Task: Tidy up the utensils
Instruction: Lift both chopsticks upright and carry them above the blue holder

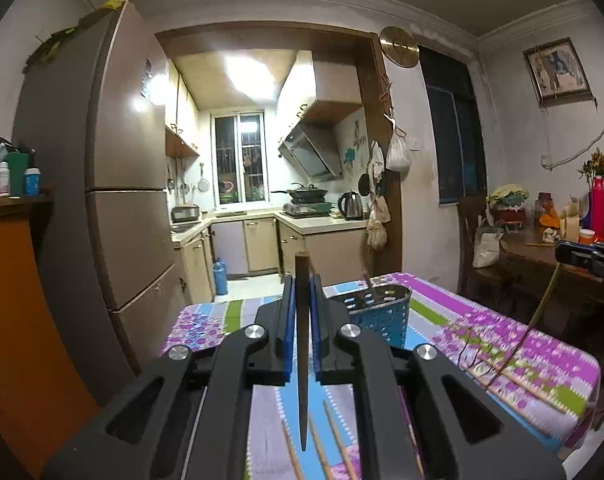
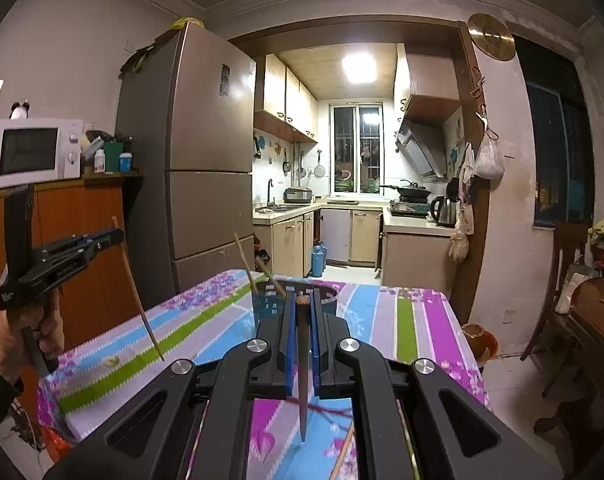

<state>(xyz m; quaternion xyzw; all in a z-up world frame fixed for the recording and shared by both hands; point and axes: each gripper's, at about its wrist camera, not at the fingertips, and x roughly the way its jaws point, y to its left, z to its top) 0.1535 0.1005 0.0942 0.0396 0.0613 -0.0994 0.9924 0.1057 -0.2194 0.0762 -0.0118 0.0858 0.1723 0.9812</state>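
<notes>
My left gripper (image 1: 302, 280) is shut on a dark chopstick (image 1: 302, 360) that stands almost upright, tip down, above the striped floral tablecloth (image 1: 501, 332). The blue perforated utensil basket (image 1: 381, 316) stands just beyond it to the right. My right gripper (image 2: 302, 294) is likewise shut on a dark chopstick (image 2: 303, 380), directly before the basket (image 2: 266, 304), which holds two light chopsticks (image 2: 244, 256). Each gripper shows in the other's view: the left gripper (image 2: 116, 236) at the left with its chopstick (image 2: 138, 292), the right gripper (image 1: 561, 250) at the far right. Loose chopsticks (image 1: 333, 440) lie on the cloth.
A tall fridge (image 2: 206, 160) and an orange cabinet (image 1: 22, 300) with a microwave (image 2: 34, 152) stand left of the table. A dark wooden table (image 1: 549, 256) crowded with bottles and a chair (image 1: 471, 236) stand at the right. A small pot (image 2: 477, 340) sits by the table's far corner.
</notes>
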